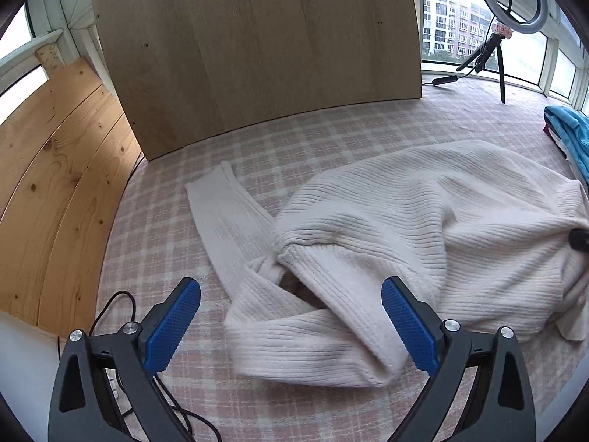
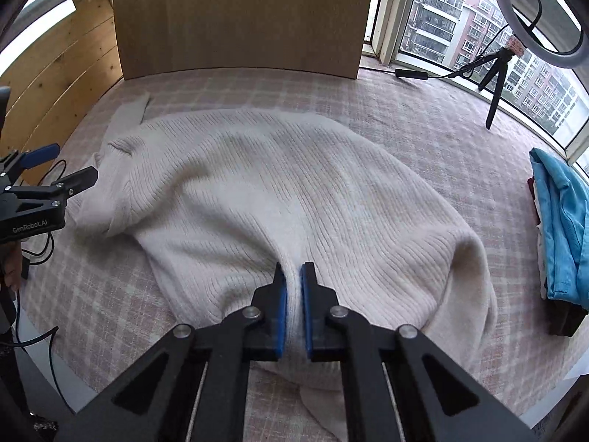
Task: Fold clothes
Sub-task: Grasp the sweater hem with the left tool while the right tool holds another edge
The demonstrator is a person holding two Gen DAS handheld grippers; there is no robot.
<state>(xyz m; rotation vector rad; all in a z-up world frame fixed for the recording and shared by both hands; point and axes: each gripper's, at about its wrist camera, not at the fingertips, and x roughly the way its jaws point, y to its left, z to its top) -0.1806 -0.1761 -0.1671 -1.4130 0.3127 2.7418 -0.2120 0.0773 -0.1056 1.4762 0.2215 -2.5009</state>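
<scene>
Sweater [image 2: 279,191], cream ribbed knit, lies spread on a pink checked bed [image 2: 423,140]. Right gripper [image 2: 293,276] has its jaws pinched tight on a fold of it. Left gripper [image 1: 291,294] hangs over a crumpled sleeve [image 1: 294,339], jaws wide apart, holding nothing.

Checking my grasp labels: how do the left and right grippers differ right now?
The left gripper is open and holds nothing; the right gripper is shut on the cream sweater. The left hovers by a sleeve; the right pinches a raised fold. Both have blue-padded fingers.
</scene>
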